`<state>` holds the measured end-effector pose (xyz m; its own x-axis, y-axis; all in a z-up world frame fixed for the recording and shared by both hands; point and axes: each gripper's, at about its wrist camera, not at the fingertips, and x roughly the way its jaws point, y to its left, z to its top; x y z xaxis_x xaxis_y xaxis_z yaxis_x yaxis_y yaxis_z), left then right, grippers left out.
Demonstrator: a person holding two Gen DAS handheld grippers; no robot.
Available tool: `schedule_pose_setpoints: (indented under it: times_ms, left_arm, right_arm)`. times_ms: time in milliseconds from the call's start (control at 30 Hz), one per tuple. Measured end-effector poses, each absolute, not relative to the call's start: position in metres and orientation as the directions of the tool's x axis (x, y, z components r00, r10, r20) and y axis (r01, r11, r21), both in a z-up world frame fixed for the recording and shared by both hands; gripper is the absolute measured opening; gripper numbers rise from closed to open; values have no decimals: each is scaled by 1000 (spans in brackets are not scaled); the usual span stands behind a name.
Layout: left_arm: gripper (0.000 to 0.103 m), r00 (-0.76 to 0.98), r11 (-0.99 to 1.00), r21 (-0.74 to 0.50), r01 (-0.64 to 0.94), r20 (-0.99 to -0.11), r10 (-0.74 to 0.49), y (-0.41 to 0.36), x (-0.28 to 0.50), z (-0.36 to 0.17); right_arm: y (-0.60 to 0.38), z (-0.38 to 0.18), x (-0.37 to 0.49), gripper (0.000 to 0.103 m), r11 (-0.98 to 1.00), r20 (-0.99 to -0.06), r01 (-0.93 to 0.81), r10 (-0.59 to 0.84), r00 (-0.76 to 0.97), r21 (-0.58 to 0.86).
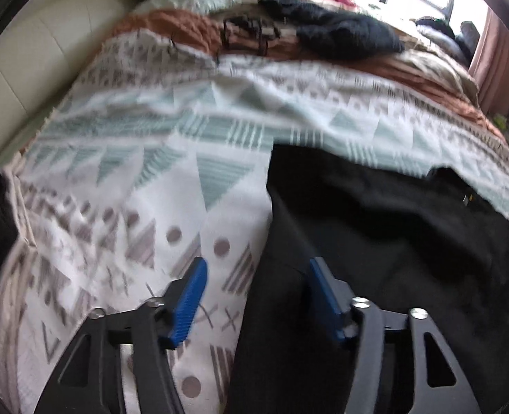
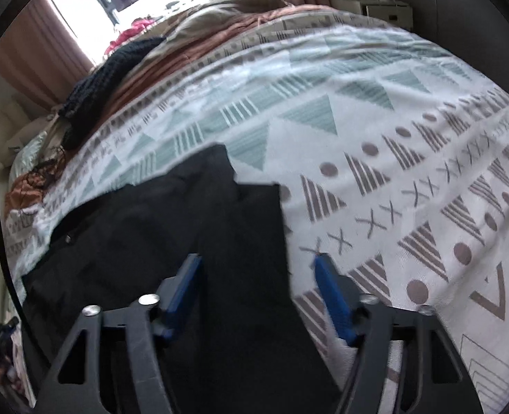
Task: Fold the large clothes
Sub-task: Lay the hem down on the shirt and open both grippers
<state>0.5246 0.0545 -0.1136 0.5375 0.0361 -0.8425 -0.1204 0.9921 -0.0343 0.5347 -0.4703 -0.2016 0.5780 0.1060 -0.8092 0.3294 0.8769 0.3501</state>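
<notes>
**Q:** What's the fabric situation on your feed?

**Me:** I've got a black garment [image 1: 375,241] lying flat on the bed, on top of a patterned bedspread [image 1: 151,179]. The garment looks matte and smooth, fairly heavy cloth, with straight edges and squared corners where it's laid over itself. There's a small button or snap [image 2: 68,239] near one edge in the right wrist view. The bedspread is a white woven thing with pale green striped triangles, grey-brown dots, crosses and hatched wedges. Farther up the bed there's a rust-orange crumpled blanket [image 1: 185,31] and a chunky dark knit piece [image 1: 341,31] on top of it, all lumpy and loose.

**Q:** And the grippers?

**Me:** Left hand-held gripper [image 1: 258,296] has its blue ribbed pads [image 1: 189,303] spread wide apart, nothing between them. It hangs right over the garment's left edge, so one pad is over bedspread and the other over black cloth. I can't tell if the tips actually touch the fabric, the frame's pretty smeared.

Right hand-held gripper [image 2: 258,293] is the same deal, jaws wide apart and gripping nothing. It straddles the garment's right edge: left pad over black cloth, right pad [image 2: 334,300] over the patterned bedspread. The black cloth fills most of the gap between the fingers.
</notes>
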Motion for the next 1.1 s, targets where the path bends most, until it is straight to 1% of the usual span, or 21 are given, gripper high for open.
schedule_pose_setpoints:
  times_ms: [33, 67, 100, 133, 233, 333, 433, 600, 767, 833, 867, 900, 933, 967, 1000, 1033, 1067, 1100]
  left_arm:
    - [25, 528, 994, -43, -104, -849, 18, 53, 527, -118]
    - [2, 517, 995, -43, -94, -856, 12, 52, 528, -122]
    - [2, 511, 995, -35, -95, -860, 19, 51, 529, -124]
    - [1, 526, 995, -27, -96, -850, 28, 48, 530, -121]
    - [1, 574, 996, -25, -90, -818, 31, 42, 530, -107]
    - [1, 592, 996, -33, -87, -806, 25, 36, 535, -98]
    - [1, 583, 996, -11, -88, -811, 43, 31, 545, -102]
    - [1, 558, 995, 4, -101, -828, 60, 31, 560, -119]
    - [1, 545, 992, 15, -125, -835, 81, 33, 572, -123]
    - [1, 539, 985, 38, -166, -833, 123, 38, 574, -119]
    - [3, 534, 983, 31, -180, -837, 124, 42, 573, -118]
    - [4, 530, 982, -2, -188, -842, 100, 46, 571, -116]
    - [10, 532, 980, -49, -192, -844, 62, 51, 567, -114]
    - [22, 536, 978, -78, -193, -843, 38, 54, 563, -113]
    - [31, 547, 974, -112, -196, -837, 14, 57, 556, -109]
    - [51, 560, 973, -116, -200, -828, 17, 59, 547, -105]
    - [64, 577, 974, -106, -202, -816, 31, 59, 539, -100]
    - [66, 596, 975, -95, -202, -802, 45, 58, 530, -94]
  right_arm:
    - [-471, -203, 535, 42, 875, -808, 327, 113, 578, 356]
    - [-473, -204, 534, 18, 868, -798, 317, 137, 587, 383]
    - [-474, -204, 532, 4, 859, -778, 295, 171, 604, 418]
    - [-474, -201, 530, 4, 862, -767, 281, 173, 618, 421]
    - [-476, -188, 523, 2, 880, -748, 278, 121, 653, 385]
    - [-486, -185, 518, 1, 857, -740, 321, 99, 665, 403]
    - [-492, -189, 517, 1, 844, -753, 370, 59, 656, 388]
    - [-486, -191, 524, 1, 860, -774, 383, 23, 633, 338]
    - [-492, -187, 526, 1, 848, -761, 385, 32, 648, 364]
    - [-495, -184, 524, 1, 840, -752, 383, 45, 658, 385]
    - [-497, -182, 523, 1, 829, -748, 385, 58, 662, 405]
    - [-499, -181, 522, 2, 819, -747, 392, 66, 662, 420]
    - [-504, -178, 518, 4, 804, -742, 404, 67, 667, 436]
    - [-507, -175, 515, 5, 793, -737, 413, 65, 673, 448]
    - [-510, -172, 511, 12, 783, -731, 417, 68, 679, 461]
    - [-513, -170, 507, 18, 774, -725, 418, 74, 685, 475]
    - [-515, -167, 502, 33, 763, -719, 421, 81, 690, 491]
    - [-515, -164, 499, 40, 758, -714, 421, 84, 695, 499]
